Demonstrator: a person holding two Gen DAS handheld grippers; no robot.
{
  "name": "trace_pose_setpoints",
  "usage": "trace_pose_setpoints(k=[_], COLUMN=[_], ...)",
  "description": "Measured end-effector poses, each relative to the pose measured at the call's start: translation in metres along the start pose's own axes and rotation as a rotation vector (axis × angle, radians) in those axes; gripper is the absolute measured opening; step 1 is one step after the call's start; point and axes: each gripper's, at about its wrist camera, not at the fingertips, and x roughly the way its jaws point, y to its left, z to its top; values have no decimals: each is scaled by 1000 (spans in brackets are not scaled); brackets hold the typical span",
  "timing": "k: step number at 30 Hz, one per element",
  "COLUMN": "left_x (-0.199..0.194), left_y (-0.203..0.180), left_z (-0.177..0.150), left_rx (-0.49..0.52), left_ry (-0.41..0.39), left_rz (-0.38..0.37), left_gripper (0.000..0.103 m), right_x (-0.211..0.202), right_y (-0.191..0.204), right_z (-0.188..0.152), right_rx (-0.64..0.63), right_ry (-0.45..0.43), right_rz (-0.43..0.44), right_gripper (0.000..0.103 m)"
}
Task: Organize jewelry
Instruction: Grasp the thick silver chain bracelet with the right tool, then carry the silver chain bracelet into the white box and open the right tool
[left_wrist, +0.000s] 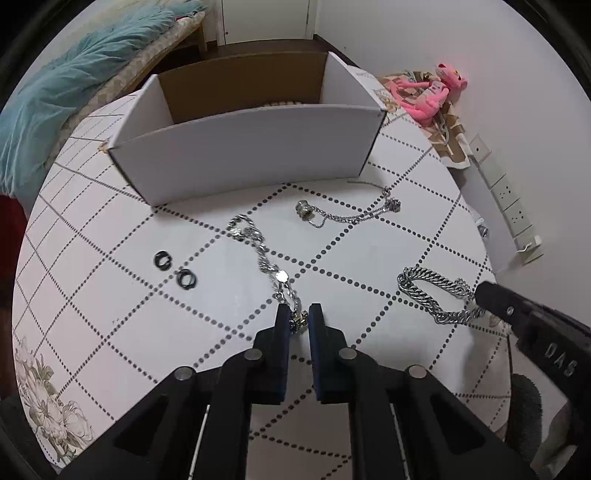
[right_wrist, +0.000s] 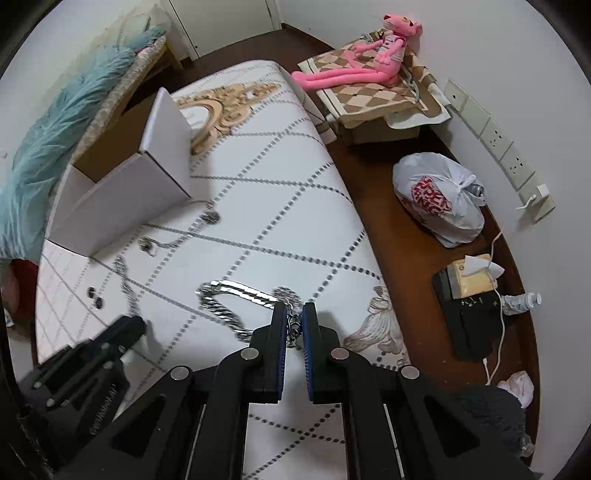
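On the left wrist view, the left gripper (left_wrist: 299, 314) sits low over the table (left_wrist: 110, 314), its blue-padded fingers (left_wrist: 282, 332) drawn to a narrow gap around the near end of a silver necklace (left_wrist: 264, 258); actual pinch on the chain is hard to confirm. The chain runs away toward the white cardboard box (left_wrist: 243, 147). Two black rings (left_wrist: 175, 269) lie to its left, well apart from it. A thin chain with a bead (left_wrist: 347, 212) lies nearer the box. The chunky curb bracelet (left_wrist: 436, 295) lies at right, its far end hidden behind the right gripper (left_wrist: 487, 295), whose jaws are not visible here. Tablecloth is white with dotted diamond lines and a floral corner. Teal bedding (left_wrist: 74, 92) sits at left; a pink plush (left_wrist: 436, 92) by the wall. In the right wrist view, the right gripper (right_wrist: 294, 321) is nearly closed around the bracelet's (right_wrist: 229, 299) clasp links, blurred; grip uncertain. The left gripper (right_wrist: 129, 328) is smeared by motion. A white plastic bag (right_wrist: 439, 199), tissue box (right_wrist: 472, 277) and bottle (right_wrist: 524, 301) sit on the brown floor (right_wrist: 369, 166).
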Motion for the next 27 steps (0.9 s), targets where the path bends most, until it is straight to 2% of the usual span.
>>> trace_pose_setpoints(k=[6, 10, 16, 23, 27], left_x=[-29, -57, -89, -103, -93], left_y=[14, 33, 62, 84, 95], left_z=[2, 8, 21, 36, 35], left_rx=[-42, -84, -121, -156, -161], left_ry=[-39, -64, -87, -104, -60], left_rz=[-51, -105, -145, -160, -171], left_gripper=[7, 7, 7, 7, 7], right_x=[-32, -58, -85, -94, -88], right_y=[16, 28, 45, 69, 81], right_z=[16, 28, 45, 54, 51], right_rx=[-22, -49, -80, -101, -130], right_ry=[-43, -80, -121, -109, -93], right_rz=[98, 142, 202, 292, 298], right_gripper=[9, 8, 8, 8, 8])
